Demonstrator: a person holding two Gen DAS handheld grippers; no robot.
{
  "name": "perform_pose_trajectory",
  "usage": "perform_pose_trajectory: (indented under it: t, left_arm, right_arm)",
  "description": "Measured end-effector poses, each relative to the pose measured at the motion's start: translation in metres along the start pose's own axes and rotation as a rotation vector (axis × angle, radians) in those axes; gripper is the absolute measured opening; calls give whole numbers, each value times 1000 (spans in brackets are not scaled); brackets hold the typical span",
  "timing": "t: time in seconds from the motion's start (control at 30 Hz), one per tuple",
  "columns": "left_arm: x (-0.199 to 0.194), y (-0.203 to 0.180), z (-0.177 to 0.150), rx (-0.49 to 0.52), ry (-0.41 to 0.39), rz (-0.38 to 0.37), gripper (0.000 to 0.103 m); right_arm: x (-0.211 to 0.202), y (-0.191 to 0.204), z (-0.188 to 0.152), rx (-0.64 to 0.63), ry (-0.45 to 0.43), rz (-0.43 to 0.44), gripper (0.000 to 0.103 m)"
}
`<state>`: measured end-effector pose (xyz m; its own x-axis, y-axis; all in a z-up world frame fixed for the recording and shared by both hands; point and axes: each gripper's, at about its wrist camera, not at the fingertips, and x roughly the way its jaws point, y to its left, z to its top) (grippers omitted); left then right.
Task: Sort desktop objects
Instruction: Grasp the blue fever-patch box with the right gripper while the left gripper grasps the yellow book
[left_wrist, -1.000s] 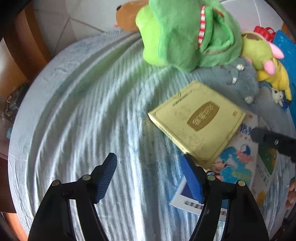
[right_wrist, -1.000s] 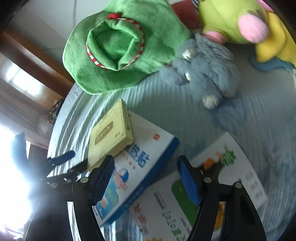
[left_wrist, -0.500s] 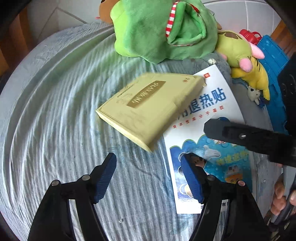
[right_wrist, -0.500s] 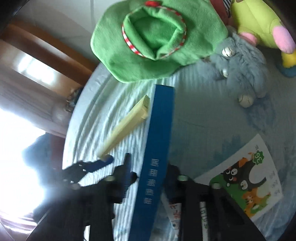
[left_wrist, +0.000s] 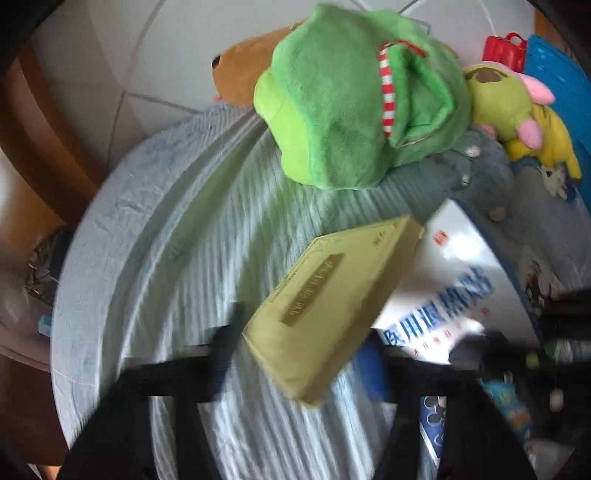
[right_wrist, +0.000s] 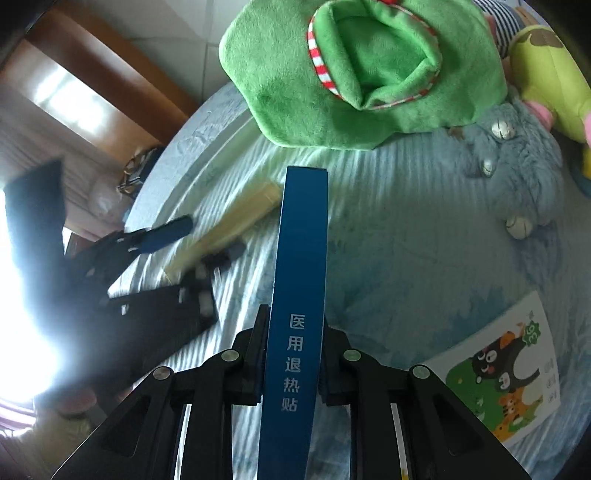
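My right gripper (right_wrist: 293, 328) is shut on the blue and white box (right_wrist: 301, 295), holding it on edge above the blue cloth; the box also shows in the left wrist view (left_wrist: 454, 295). The gold box (left_wrist: 332, 299) leans tilted against it, one end raised, and shows as a pale slab in the right wrist view (right_wrist: 225, 229). My left gripper (left_wrist: 299, 347) is open, blurred, its fingers on either side of the gold box's near end, not closed on it.
A green plush (left_wrist: 354, 99), a grey plush (right_wrist: 517, 162), a yellow-green plush (left_wrist: 517, 110) and a brown plush (left_wrist: 243, 74) lie at the far side. A picture card (right_wrist: 498, 373) lies at the right. A blue crate (left_wrist: 561, 85) stands far right. The round table's edge (left_wrist: 85, 258) runs left.
My right gripper has lifted the blue box further on edge. The gold box has slid and tilted more steeply toward my left gripper, which has moved in around its near end.
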<state>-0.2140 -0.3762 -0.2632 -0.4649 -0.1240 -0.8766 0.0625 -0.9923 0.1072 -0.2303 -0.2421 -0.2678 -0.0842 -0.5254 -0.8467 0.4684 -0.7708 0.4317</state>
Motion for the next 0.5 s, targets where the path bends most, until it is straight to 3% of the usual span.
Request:
perform_pose_trajectory:
  t: [0.2, 0.27, 0.5]
  left_arm:
    - [-8, 26, -2, -80, 9, -30, 11]
    - [-15, 34, -9, -107, 7, -49, 11]
    - [-51, 41, -23, -156, -33, -96, 11]
  right_arm:
    - [17, 8, 3, 4, 22, -82, 32]
    - [16, 12, 2, 2, 13, -72, 20]
    - [-7, 36, -5, -42, -43, -99, 18]
